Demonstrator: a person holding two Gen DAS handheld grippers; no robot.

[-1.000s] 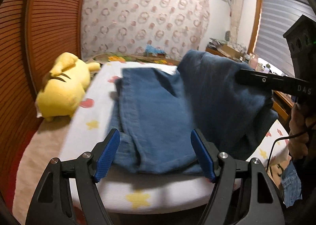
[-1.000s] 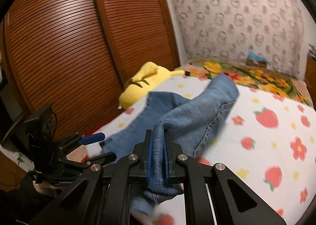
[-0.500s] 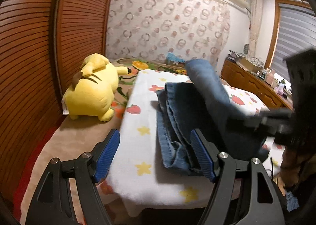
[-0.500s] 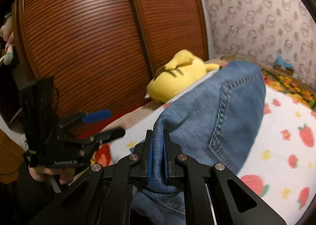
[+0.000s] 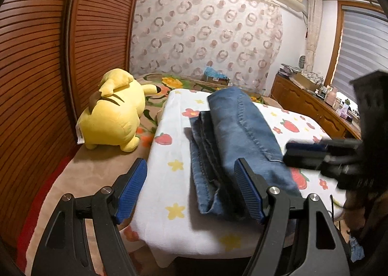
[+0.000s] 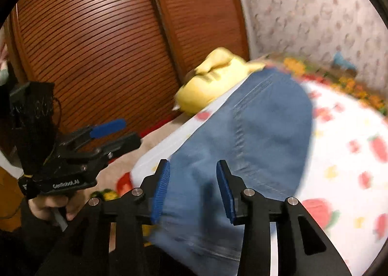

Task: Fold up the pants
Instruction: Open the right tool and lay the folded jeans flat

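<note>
The blue denim pants (image 5: pixel 232 140) are seen lying on the bed's white fruit-and-star printed cover (image 5: pixel 167 154), near its front edge — already folded into a long narrow stack, with an upper layer laid back over a lower one whose edges show at the left. A lengthwise fold and a fold-over look done; judged left: smoothing, maybe one more fold across.

The long axis runs from the near bed edge away toward the patterned far wall; waist versus hem cannot be told.

The right gripper (image 6: pixel 192 188) is opening, its blue fingers (image 6: pixel 161 187) parted above the denim, with no cloth pinched — a release is judged. The left gripper (image 5: pixel 191 188) is held wide apart and empty, at the near edge of the bed by the stack's near end. A yellow plush toy (image 5: pixel 114 113) is seen lying beside the bed cover, untouched.
</note>
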